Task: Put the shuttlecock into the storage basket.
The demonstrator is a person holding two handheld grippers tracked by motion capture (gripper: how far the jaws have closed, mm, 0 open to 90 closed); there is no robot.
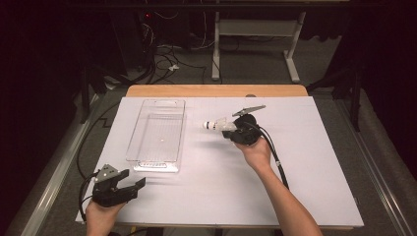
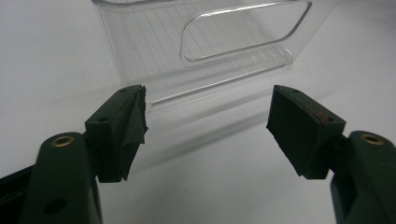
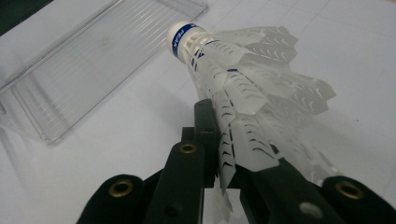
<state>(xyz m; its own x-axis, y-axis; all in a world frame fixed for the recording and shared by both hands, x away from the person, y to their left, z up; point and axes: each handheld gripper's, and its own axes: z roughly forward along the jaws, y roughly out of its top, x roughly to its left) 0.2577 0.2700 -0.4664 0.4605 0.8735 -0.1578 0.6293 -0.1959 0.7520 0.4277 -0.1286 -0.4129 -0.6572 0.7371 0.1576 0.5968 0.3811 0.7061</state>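
A white plastic shuttlecock (image 1: 217, 125) with a blue band round its cork is held above the table's middle, cork pointing left toward the tray. My right gripper (image 1: 231, 129) is shut on its skirt; in the right gripper view the shuttlecock (image 3: 243, 79) rises from between the closed jaws. A clear plastic tray (image 1: 158, 132) lies empty left of centre. My left gripper (image 1: 133, 184) rests at the near left corner, open, nothing between its fingers; in the left gripper view the tray's handle end (image 2: 205, 42) stands just beyond the spread jaws.
A white sheet (image 1: 305, 177) covers the table, with a wooden edge (image 1: 216, 90) at the back. The right gripper's cable (image 1: 276, 160) trails toward the near right. Table legs and loose cables lie on the floor beyond.
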